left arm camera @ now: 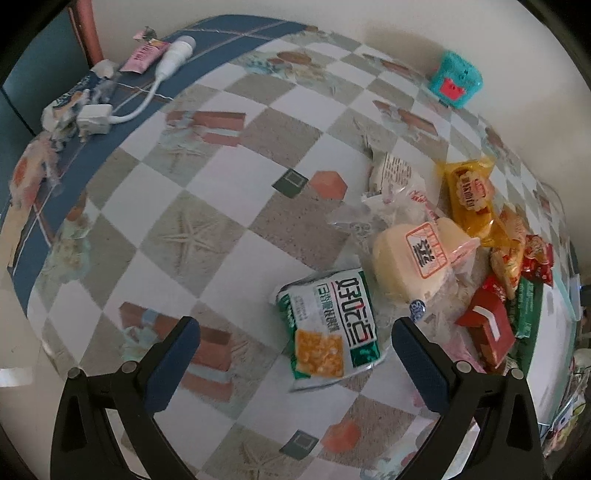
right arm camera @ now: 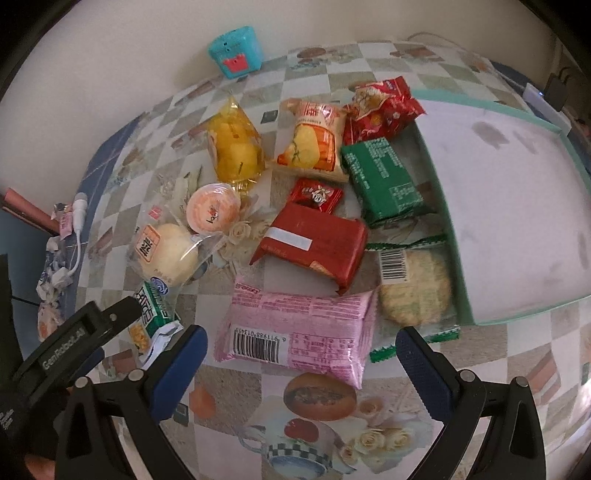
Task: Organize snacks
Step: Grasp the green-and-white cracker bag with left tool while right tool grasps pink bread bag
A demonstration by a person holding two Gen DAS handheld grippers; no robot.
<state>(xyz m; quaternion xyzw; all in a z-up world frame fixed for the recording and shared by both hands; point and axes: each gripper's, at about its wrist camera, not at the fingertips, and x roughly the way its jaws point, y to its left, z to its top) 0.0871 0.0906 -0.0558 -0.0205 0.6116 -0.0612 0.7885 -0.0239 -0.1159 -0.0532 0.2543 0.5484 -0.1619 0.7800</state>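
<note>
Snacks (right arm camera: 310, 240) heaped on checkered tablecloth (left arm camera: 207, 206) beside wall (left arm camera: 406, 29)

On both feeds I get soft, even daylight with a cool, slightly washed-out cast, and shadows under the packets stay faint and short. Fisheye distortion is strong: the checked counter (left arm camera: 229, 206) bulges like a dome, its lines curve hard toward the rim, and a black vignette cuts the corners. Glare sits on the clear wrap of the yellow packet (right arm camera: 234, 142) and the white box floor (right arm camera: 517, 221) looks nearly blown out, while print near the edges smears and my tool (right arm camera: 301, 354) looms dark and slightly soft in the foreground.
</note>
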